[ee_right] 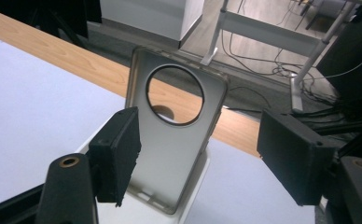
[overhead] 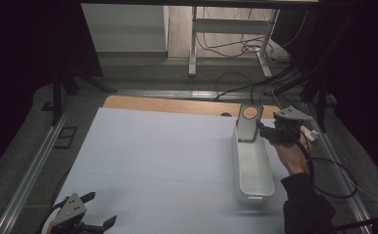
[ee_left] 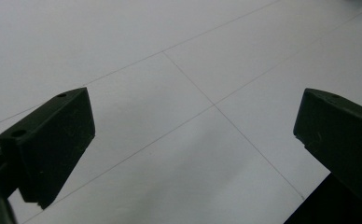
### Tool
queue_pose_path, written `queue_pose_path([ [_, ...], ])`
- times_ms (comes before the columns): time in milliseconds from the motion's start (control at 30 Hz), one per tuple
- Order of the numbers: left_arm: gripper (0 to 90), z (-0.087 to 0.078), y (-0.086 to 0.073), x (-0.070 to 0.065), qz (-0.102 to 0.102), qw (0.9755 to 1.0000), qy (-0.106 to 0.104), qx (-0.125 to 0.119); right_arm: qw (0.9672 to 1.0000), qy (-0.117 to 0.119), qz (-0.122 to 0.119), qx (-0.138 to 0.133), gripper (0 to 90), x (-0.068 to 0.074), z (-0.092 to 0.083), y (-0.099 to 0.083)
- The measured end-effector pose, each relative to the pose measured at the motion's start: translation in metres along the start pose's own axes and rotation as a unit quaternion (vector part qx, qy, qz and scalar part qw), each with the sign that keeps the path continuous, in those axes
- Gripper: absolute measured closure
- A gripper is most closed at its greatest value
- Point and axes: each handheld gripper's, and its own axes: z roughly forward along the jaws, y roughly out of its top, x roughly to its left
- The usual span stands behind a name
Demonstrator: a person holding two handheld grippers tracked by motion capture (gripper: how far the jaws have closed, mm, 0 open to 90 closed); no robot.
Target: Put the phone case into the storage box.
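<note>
My right gripper (overhead: pixel 270 130) sits at two o'clock on the table, jaws spread wide and touching nothing. The phone case (ee_right: pixel 172 135) stands propped on the far end of the white bin (overhead: pixel 253 168), leaning between my open pads (ee_right: pixel 116 154). It looks precarious: one nudge from a jaw while backing away could tip it off the rim. My left gripper (overhead: pixel 87 214) waits at seven o'clock, jaws wide, empty over the white sheet (ee_left: pixel 170 93).
</note>
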Motion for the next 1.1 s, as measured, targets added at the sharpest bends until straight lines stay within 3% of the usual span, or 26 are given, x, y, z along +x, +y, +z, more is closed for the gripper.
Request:
queue_pose_path([
  [533,0.0,-0.002,-0.001,0.000,-0.001,1.0000,0.003,-0.001,0.9991,0.033,0.022,0.016,27.7,0.008,-0.018,0.000],
  [1100,0.0,-0.001,-0.001,0.001,-0.005,1.0000,0.002,0.003,0.9956,0.077,0.039,0.038,20.4,0.029,-0.034,-0.011],
])
